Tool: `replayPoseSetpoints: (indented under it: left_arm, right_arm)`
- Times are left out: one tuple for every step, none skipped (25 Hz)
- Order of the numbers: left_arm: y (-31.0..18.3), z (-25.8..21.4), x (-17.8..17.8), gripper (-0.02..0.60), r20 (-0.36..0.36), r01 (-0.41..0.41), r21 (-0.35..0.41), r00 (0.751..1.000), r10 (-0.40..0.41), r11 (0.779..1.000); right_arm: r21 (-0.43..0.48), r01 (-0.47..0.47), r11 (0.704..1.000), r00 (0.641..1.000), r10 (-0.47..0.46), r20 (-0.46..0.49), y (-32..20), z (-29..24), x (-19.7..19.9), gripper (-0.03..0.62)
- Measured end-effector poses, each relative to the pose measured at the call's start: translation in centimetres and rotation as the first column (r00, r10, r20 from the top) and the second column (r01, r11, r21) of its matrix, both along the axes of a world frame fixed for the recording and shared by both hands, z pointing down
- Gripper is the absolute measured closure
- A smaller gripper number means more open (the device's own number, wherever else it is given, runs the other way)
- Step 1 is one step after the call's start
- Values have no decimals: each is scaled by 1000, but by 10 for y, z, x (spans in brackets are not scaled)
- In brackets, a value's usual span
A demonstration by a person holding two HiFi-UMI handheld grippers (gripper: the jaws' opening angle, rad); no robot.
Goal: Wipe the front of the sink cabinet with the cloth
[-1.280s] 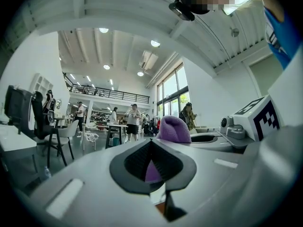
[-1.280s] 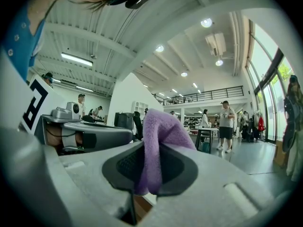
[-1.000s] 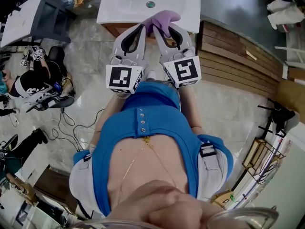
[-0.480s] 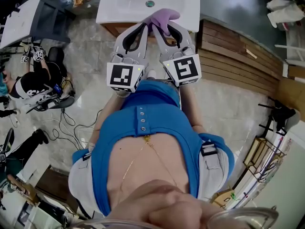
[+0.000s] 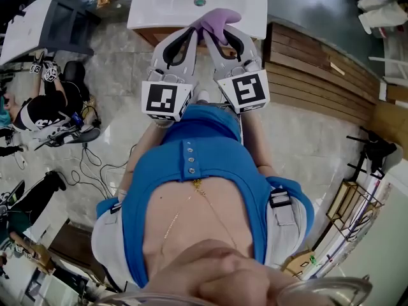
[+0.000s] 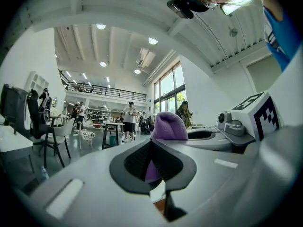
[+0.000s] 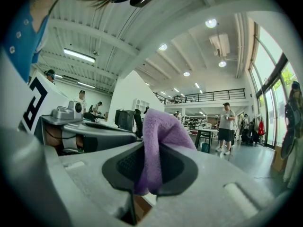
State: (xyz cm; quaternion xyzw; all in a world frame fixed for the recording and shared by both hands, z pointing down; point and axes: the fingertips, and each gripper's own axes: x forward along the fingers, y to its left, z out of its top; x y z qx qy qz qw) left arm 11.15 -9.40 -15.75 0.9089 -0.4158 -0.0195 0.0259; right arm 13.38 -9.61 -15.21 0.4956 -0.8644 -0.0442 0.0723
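Count: two grippers, the left gripper (image 5: 195, 33) and the right gripper (image 5: 220, 36); one cloth (image 5: 218, 20); one sink (image 5: 166, 5); one sink cabinet (image 5: 149, 36).
Left gripper: jaws drawn narrowly together, pinching purple fabric between its pads (image 6: 135, 161).
Cloth: bunched, clamped from both sides, bulging past both sets of fingertips over the sink's front edge.
Right gripper: jaws closed on a fold that sticks out beyond its tips.
Sink cabinet: its brown front is just under the fingertips.

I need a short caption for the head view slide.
Left gripper and right gripper hold a purple cloth at the white sink.
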Motion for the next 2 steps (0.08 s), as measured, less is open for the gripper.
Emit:
replayPoseSetpoints:
  left_arm:
    - [0, 0, 0, 583, 1, 1, 0, 1000, -1, 1000]
    - [1, 0, -1, 583, 2, 2, 0, 1000, -2, 1000]
  right_arm:
    - [1, 2, 1000, 1000, -2, 0, 1, 1, -1, 533]
    - [1, 4, 1000, 1000, -4, 0, 2, 1, -1, 533]
